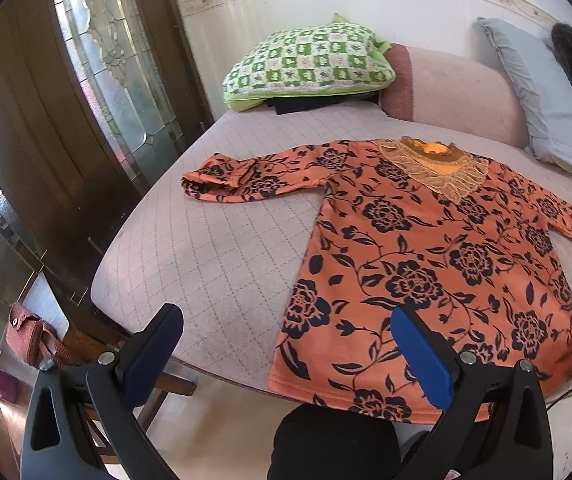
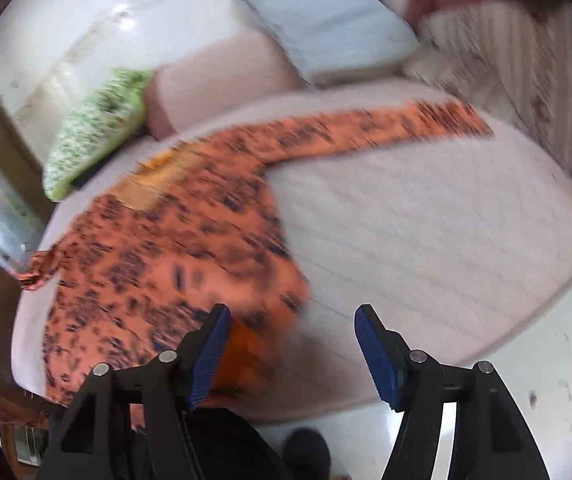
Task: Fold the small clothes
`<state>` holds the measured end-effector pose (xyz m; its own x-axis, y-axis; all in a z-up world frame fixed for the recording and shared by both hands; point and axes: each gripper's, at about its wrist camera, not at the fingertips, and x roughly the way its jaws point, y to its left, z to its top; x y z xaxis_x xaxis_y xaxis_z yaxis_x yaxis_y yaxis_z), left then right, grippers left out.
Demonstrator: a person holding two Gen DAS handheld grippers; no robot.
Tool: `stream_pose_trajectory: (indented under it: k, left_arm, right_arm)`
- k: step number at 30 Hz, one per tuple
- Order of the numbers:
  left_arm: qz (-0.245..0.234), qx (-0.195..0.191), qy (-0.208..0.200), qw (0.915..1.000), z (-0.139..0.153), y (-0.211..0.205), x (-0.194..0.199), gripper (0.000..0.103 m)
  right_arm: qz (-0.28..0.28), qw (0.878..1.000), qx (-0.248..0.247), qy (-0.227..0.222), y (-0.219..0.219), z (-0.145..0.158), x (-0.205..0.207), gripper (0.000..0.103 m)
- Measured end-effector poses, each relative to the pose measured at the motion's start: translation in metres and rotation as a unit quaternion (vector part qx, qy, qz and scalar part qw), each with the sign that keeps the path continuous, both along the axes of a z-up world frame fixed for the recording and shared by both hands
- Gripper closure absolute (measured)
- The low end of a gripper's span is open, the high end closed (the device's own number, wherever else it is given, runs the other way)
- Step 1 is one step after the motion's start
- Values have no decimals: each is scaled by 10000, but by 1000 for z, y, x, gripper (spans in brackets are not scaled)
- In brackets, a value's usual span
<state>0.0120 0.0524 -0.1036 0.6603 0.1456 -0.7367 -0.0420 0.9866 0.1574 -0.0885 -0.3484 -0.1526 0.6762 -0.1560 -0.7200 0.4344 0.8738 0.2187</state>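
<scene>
Orange top (image 1: 426,256) lying flat on the bed (image 1: 214,248), waiting for folding.
Left gripper (image 1: 286,344) and right gripper (image 2: 292,344) are hovering at its hem, jaws apart, holding nothing.

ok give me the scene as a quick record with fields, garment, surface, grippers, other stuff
garment: orange floral top, spread flat, unfolded
left sleeve end: bunched
surface: quilted bed cover
left gripper: open, near the hem, holding nothing
right gripper: open, near the hem's right corner; view blurred
other: green checked pillow, grey pillow
</scene>
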Motion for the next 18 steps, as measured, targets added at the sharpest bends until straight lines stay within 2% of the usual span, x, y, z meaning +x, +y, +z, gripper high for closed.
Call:
stream_pose_trajectory:
  k: [4,7,9,11,13,15,18]
  left_arm:
    - [199,194,37,9996,-16,6,11,0]
    - [289,355,148,9988,-38,11,24,0]
    - [352,404,443,9976,-57,16,36,0]
    - [422,386,859,9947,-80,23,49,0]
    - [508,573,1241,9893,-101,27,57,0]
    - [555,697,1490,9848,-116,31,60,0]
    - [514,770,1694,9812,-127,33,61,0]
  right_arm:
    - [327,9994,87,16,14,-4,48,35]
    - [692,9963,328,400,20,-29,80,35]
    - [852,9930,424,704,25,-50,93,35]
    - [838,9899,530,1013,24,-71,96,35]
    - [808,9860,626,1314,22,-87,92,36]
    - [935,9848,425,1398,24,-89,86,37]
    - [1039,9785,221,1770,28,-89,80,37]
